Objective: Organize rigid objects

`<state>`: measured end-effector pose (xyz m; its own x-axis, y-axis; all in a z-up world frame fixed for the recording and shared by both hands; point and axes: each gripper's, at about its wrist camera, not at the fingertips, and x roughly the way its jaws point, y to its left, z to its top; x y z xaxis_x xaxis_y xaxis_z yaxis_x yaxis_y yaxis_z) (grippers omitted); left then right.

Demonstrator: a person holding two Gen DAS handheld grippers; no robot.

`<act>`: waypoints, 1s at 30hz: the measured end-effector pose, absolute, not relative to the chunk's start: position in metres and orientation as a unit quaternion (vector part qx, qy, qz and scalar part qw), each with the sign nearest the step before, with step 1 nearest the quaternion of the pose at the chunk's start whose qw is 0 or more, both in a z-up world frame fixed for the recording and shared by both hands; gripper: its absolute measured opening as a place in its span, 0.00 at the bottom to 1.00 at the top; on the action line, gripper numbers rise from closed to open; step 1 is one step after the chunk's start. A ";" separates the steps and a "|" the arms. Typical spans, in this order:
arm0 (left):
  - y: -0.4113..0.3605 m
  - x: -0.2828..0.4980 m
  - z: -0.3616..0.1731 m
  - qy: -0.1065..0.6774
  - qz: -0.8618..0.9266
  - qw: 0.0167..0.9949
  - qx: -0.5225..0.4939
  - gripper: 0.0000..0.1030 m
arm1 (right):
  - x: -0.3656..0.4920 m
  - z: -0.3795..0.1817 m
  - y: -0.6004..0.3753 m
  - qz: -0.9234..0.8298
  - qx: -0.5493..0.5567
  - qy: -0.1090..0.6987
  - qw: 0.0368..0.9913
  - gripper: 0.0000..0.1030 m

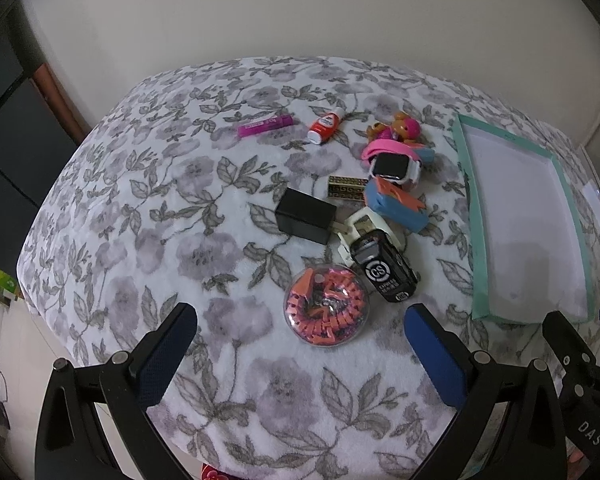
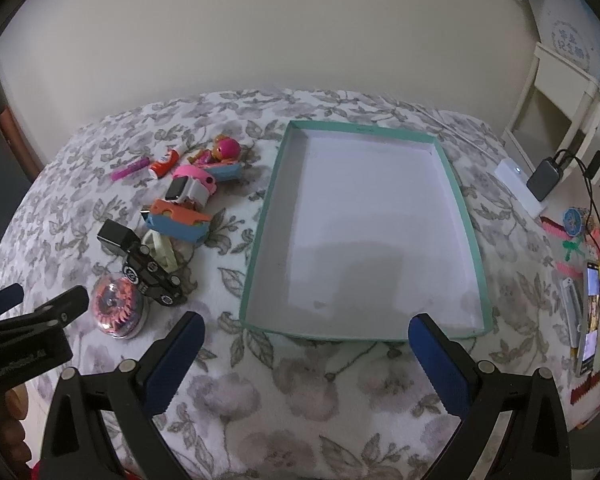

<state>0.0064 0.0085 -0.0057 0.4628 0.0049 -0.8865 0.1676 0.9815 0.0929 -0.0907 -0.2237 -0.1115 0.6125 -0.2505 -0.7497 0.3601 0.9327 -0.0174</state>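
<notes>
A heap of small rigid objects lies on the floral cloth: a clear ball of orange pieces (image 1: 326,306) (image 2: 118,306), a black toy car (image 1: 382,267) (image 2: 152,276), a black charger block (image 1: 305,216) (image 2: 116,236), a blue and orange box (image 1: 396,202) (image 2: 178,222), a pink-strapped watch (image 1: 392,162) (image 2: 190,184), a pink doll (image 1: 396,128), a red and white bottle (image 1: 326,124) and a magenta tube (image 1: 265,125). An empty teal-rimmed tray (image 2: 260,216) (image 1: 466,184) lies to their right. My left gripper (image 1: 300,320) is open just before the ball. My right gripper (image 2: 306,330) is open at the tray's near edge.
The right edge of the table holds a white power strip (image 2: 518,186), a dark adapter (image 2: 544,178) with cables, and several small colourful items (image 2: 588,280). A white shelf unit (image 2: 560,92) stands beyond. A plain wall backs the table.
</notes>
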 end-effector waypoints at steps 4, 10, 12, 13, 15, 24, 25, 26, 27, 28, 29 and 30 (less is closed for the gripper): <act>0.014 0.013 -0.002 0.508 -0.034 0.858 0.067 1.00 | -0.083 -0.105 -0.220 -0.161 0.069 0.401 0.899 1.00; 0.024 0.035 -0.002 0.513 -0.012 0.858 0.031 1.00 | -0.062 -0.091 -0.206 -0.138 0.055 0.395 0.906 1.00; 0.027 0.043 -0.006 0.523 -0.002 0.852 0.020 1.00 | -0.052 -0.089 -0.200 -0.128 0.050 0.396 0.908 1.00; 0.029 0.047 -0.010 0.529 0.007 0.848 0.016 1.00 | -0.047 -0.090 -0.197 -0.122 0.047 0.399 0.908 1.00; 0.032 0.051 -0.013 0.533 0.018 0.846 0.013 1.00 | -0.035 -0.093 -0.192 -0.114 0.040 0.405 0.906 1.00; 0.046 0.073 -0.045 0.576 0.059 0.815 -0.018 0.99 | 0.005 -0.129 -0.176 -0.078 0.042 0.457 0.885 1.00; 0.048 0.076 -0.048 0.580 0.063 0.812 -0.022 0.99 | 0.008 -0.132 -0.175 -0.075 0.043 0.461 0.883 1.00; 0.049 0.079 -0.051 0.582 0.068 0.810 -0.022 0.99 | 0.011 -0.135 -0.174 -0.072 0.042 0.464 0.882 1.00; 0.050 0.080 -0.054 0.583 0.073 0.809 -0.020 0.99 | 0.013 -0.138 -0.172 -0.066 0.039 0.467 0.881 1.00; 0.052 0.083 -0.059 0.586 0.080 0.806 -0.019 0.99 | 0.016 -0.141 -0.170 -0.060 0.034 0.470 0.880 1.00; 0.054 0.085 -0.062 0.588 0.083 0.804 -0.021 0.99 | 0.019 -0.144 -0.168 -0.054 0.030 0.473 0.879 1.00; 0.057 0.087 -0.066 0.594 0.086 0.799 -0.027 0.99 | 0.021 -0.146 -0.166 -0.049 0.028 0.475 0.878 1.00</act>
